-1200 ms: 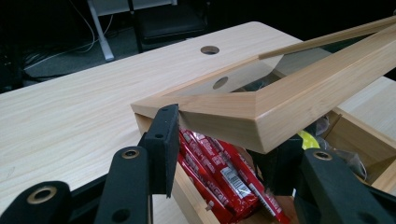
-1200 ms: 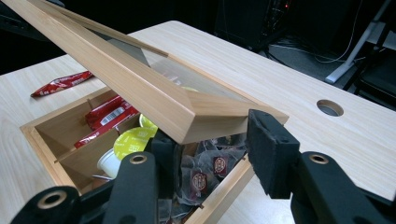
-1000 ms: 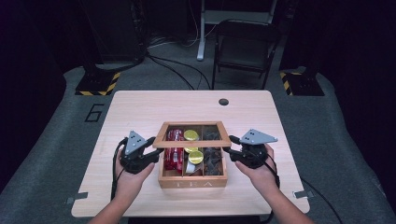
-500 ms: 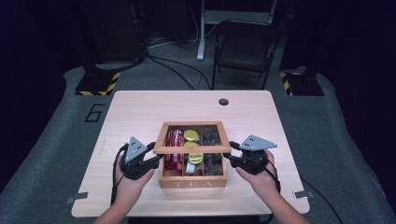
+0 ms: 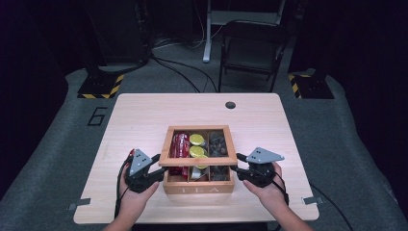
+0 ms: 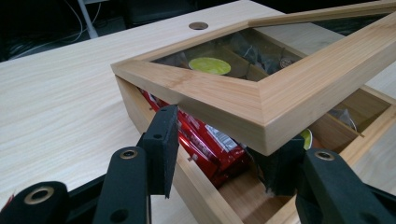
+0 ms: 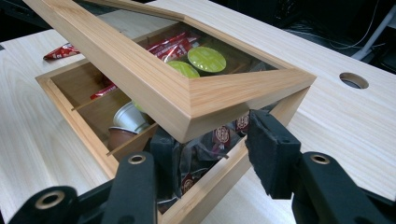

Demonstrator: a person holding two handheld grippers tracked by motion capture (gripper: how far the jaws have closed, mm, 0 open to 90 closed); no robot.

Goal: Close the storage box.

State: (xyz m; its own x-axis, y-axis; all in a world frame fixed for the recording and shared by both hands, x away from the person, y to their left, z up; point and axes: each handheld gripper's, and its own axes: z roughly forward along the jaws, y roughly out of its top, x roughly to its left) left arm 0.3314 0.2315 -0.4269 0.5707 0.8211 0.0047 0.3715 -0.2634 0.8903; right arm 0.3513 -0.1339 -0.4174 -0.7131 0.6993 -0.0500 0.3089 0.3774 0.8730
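With both claws, left and right, spread around the lid corners at six o'clock, I've half-lifted it; tea box partly open.

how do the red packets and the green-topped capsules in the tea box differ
The red packets are long, flat foil sachets stacked on one another; the green-topped capsules are round with flat lids. The red packets fill the left compartment; the green-topped capsules sit in the middle one. Both lie inside the wooden tea box, under its half-raised glass lid.
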